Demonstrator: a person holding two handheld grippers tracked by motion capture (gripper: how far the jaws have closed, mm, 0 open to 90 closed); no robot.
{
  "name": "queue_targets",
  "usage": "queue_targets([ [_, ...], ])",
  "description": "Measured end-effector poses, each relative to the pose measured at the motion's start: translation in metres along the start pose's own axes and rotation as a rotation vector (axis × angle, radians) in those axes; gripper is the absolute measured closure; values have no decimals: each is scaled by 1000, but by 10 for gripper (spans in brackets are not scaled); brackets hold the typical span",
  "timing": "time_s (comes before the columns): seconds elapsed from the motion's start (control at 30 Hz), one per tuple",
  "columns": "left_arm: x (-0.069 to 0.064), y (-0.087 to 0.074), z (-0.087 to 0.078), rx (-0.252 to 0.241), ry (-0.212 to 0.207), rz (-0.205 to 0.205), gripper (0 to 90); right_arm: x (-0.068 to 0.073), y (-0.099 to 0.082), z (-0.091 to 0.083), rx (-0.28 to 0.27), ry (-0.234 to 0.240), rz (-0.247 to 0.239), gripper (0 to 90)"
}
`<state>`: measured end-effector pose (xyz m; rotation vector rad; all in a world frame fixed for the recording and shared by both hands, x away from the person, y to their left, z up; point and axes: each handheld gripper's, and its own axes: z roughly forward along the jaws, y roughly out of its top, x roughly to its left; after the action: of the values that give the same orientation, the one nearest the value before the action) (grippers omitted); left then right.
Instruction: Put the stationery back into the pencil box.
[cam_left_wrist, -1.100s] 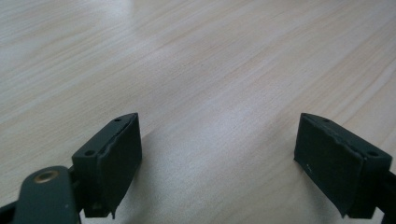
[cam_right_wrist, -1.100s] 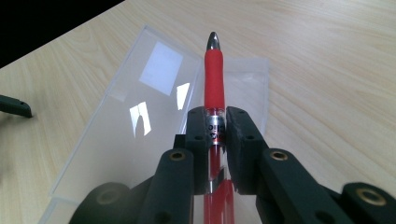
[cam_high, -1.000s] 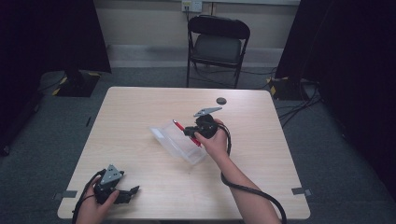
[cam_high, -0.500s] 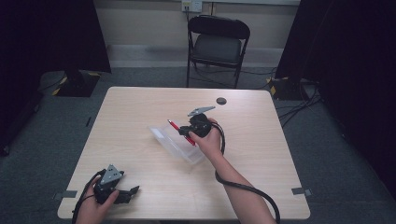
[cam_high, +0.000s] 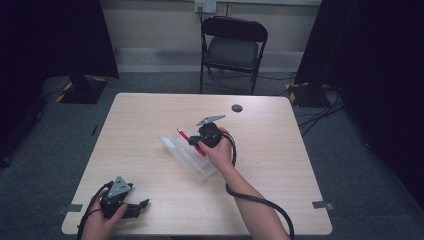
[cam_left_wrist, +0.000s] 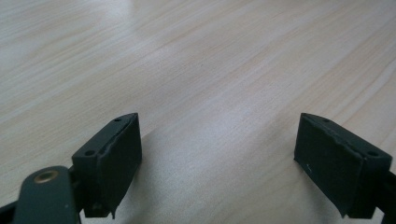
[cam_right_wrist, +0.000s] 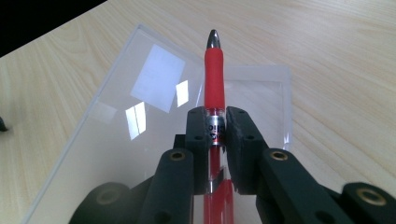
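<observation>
A red pen (cam_right_wrist: 214, 79) with a silver tip is clamped between the pads of my right gripper (cam_right_wrist: 215, 127), pointing away from the camera over a clear plastic box (cam_right_wrist: 154, 116). From above, the right gripper (cam_high: 192, 141) holds the red pen (cam_high: 182, 135) over the clear box (cam_high: 186, 154) at the middle of the table. My left gripper (cam_high: 140, 206) rests near the table's front left corner. Its jaws stand wide apart in the left gripper view (cam_left_wrist: 219, 158), with only bare wood between them.
The light wooden table (cam_high: 280, 150) carries a small dark round object (cam_high: 237, 108) near its far edge. A black folding chair (cam_high: 233, 50) stands behind the table. A cable (cam_high: 260, 202) trails from the right gripper across the table's front.
The right hand has carried the pen leftward and slightly lower, from beside the box to over it. The left gripper has stayed where it was.
</observation>
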<state>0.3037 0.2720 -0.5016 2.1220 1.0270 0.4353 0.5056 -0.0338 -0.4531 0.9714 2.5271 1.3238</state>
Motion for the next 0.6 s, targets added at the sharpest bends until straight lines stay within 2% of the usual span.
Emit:
queue_targets([
  [0.6, 0, 0, 0, 2, 1, 7, 148, 0, -8, 13, 29, -3, 6, 799],
])
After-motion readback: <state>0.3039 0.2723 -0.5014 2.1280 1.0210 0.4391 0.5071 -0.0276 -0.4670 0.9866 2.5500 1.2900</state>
